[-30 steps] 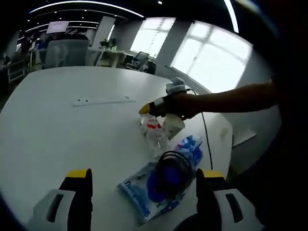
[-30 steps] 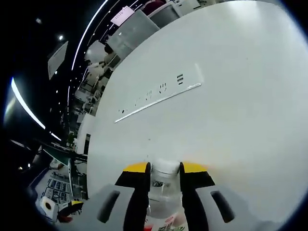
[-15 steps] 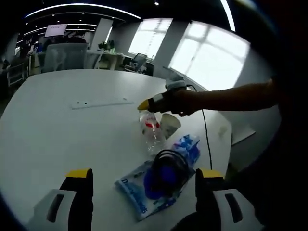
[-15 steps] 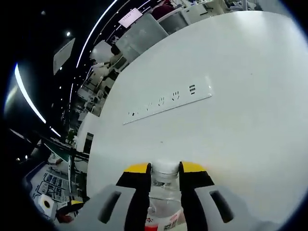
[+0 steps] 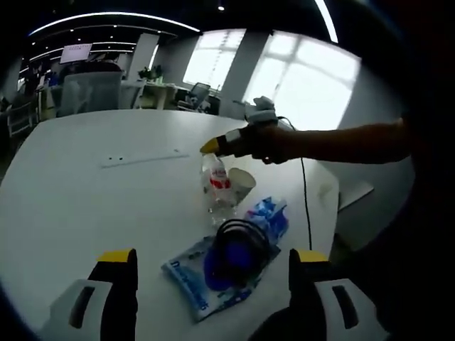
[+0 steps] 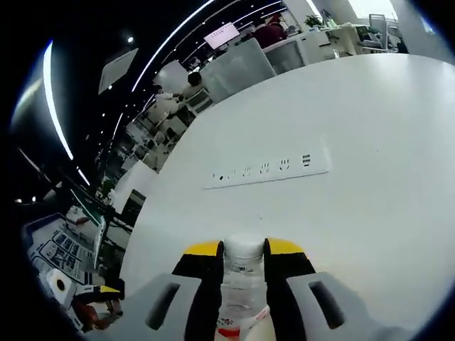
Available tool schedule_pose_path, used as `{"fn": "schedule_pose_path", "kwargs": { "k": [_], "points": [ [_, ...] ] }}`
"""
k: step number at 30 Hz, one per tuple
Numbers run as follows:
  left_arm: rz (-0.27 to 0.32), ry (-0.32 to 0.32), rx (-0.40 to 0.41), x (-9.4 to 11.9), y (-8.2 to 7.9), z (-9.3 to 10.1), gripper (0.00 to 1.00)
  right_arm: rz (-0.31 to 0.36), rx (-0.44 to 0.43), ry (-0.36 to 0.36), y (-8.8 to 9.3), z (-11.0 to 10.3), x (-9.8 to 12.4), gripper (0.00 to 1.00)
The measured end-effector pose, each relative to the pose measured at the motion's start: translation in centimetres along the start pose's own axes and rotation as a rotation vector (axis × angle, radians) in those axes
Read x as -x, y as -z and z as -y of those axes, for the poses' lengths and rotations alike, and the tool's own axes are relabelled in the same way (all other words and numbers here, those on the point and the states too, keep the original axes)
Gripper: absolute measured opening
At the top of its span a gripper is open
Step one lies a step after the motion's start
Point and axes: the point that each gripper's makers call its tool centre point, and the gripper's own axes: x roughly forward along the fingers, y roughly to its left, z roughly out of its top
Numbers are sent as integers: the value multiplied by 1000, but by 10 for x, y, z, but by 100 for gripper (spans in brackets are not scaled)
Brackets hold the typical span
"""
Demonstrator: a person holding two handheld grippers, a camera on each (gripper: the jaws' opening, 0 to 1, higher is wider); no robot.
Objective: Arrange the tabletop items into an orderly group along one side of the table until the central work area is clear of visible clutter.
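The right tool point(image 6: 242, 250) is clamped on the neck of a clear water bottle point(image 5: 215, 186) with a red label, which a second ago lay tilted and now stands nearly upright on the white bench point(image 5: 85, 192). It sits near the right edge, touching or just beside a paper cup point(image 5: 240, 183), with a blue-and-white packet point(image 5: 266, 217) and a coil of black cable point(image 5: 240, 245) nearer. The left tool point(image 5: 212, 273) hangs wide and empty over the near bench. Righting the bottle suggests the group is forming along this side; a socket strip point(image 6: 270, 170) lies far across.
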Motion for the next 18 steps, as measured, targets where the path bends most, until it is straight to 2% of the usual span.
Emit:
{"fn": "schedule_pose_path", "kwargs": {
  "k": [11,15,18],
  "points": [
    [20,10,-24,8,3,13,87,120,206,-17,-11,-26,22,17],
    [37,11,-37,10,1,17,88,168,280,-18,-6,-39,37,17],
    [44,11,-43,11,-1,19,88,178,305,-19,-2,-42,41,17]
  ]
}}
